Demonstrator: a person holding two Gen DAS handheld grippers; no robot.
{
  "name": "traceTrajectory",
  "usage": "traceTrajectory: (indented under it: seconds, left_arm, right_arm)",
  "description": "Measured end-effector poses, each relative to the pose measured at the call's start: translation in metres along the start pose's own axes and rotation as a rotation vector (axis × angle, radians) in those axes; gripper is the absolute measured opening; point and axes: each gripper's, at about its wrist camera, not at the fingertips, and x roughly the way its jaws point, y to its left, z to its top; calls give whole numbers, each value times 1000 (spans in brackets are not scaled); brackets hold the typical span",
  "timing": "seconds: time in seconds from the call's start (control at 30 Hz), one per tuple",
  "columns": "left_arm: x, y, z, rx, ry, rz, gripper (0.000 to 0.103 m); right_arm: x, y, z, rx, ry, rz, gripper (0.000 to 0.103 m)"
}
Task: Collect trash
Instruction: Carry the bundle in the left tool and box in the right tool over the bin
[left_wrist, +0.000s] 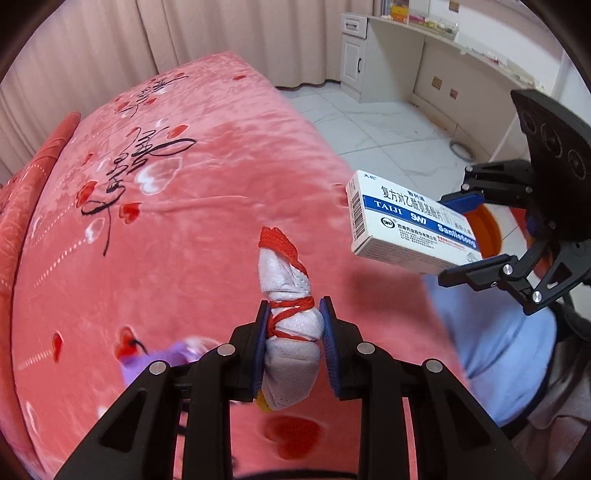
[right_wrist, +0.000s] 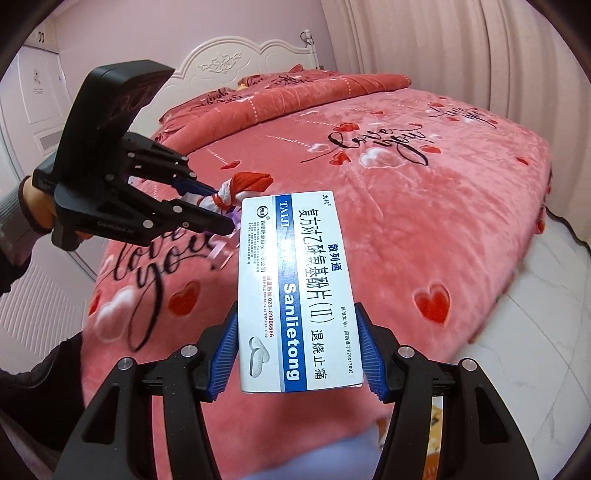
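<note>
My left gripper (left_wrist: 293, 332) is shut on a white cloth bundle (left_wrist: 291, 310) bound with red string, held above the pink bedspread (left_wrist: 177, 206). It also shows in the right wrist view (right_wrist: 221, 212), with the bundle (right_wrist: 240, 192) sticking out of it. My right gripper (right_wrist: 295, 354) is shut on a white and blue medicine box (right_wrist: 291, 295), held above the bed's near edge. In the left wrist view the right gripper (left_wrist: 461, 236) holds the box (left_wrist: 410, 225) at the right, over the bed's edge.
A purple scrap (left_wrist: 162, 360) lies on the bed just left of the left gripper. An orange bin (left_wrist: 487, 229) stands on the tiled floor (left_wrist: 384, 136) behind the right gripper. A white desk and cabinet (left_wrist: 373, 55) line the far wall. The headboard (right_wrist: 236, 59) stands at the far end.
</note>
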Motion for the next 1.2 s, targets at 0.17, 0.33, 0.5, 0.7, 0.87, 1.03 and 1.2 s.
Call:
traceTrajectory:
  seconds: [0.17,0.33,0.5,0.7,0.87,1.03,1.2]
  left_arm:
    - [-12,-42,-19,-22,-6,-19,28]
    - [-15,-89,-33,-23,-13,-41,28]
    - [-10,-129,-32,-4,-20,-82,28]
    - [6,-180,-11,47,-23,-132,28]
    - [23,-212,15,105,-28,-174,28]
    - [45,-246,44,174,-17,-217,29]
    - [70,-274,72,233,2,-254,28]
  right_arm:
    - [-40,14,-44,26,6,8,58]
    - [-74,20,-87,65,6,5,58]
    - [-104,11,-124,131,-13,-11,58]
    - [-137,-8,-156,188,-36,-55,58]
    - [-171,-38,-184,248,-60,-128,58]
    - [-206,-79,-213,326,-80,-222,58]
    - [-229,-122,-238,397,-86,-305,58]
